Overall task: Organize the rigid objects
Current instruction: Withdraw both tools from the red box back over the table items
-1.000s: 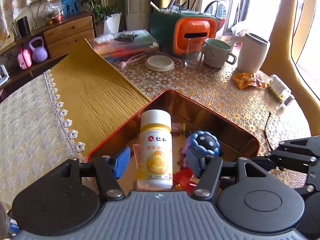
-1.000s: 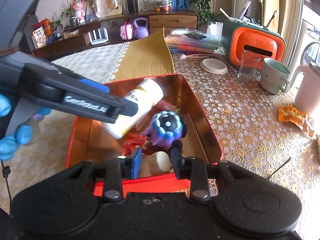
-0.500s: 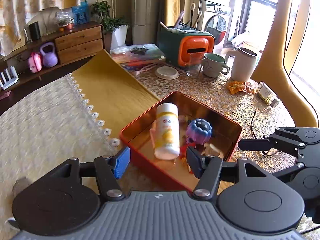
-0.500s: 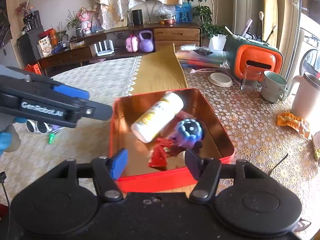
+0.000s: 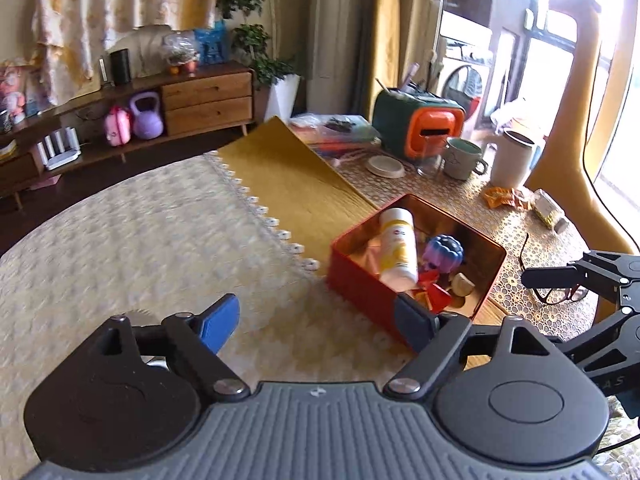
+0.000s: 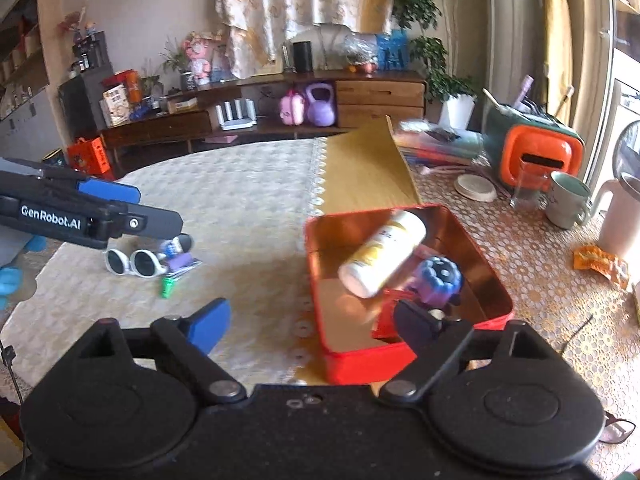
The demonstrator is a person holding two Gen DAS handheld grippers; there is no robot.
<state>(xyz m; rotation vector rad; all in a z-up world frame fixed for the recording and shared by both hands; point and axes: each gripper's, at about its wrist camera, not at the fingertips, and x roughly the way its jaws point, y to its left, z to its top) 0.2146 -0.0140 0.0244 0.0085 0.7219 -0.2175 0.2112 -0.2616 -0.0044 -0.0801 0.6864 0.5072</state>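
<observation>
Both hand-held grippers, left point(image 5: 316, 328) and right point(image 6: 312, 330), just opening wide, empty; bottle point(image 6: 382, 256) lies tilted inside red tin point(image 6: 360, 358), dropped there; sunglasses point(image 6: 134, 262) left of tin, likely next

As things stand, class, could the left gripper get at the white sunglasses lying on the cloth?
Probably yes. The sunglasses lie in the open on the cloth, with the left gripper above and beside them, its fingers just opened and empty. Only a few small items sit close on one side.
</observation>
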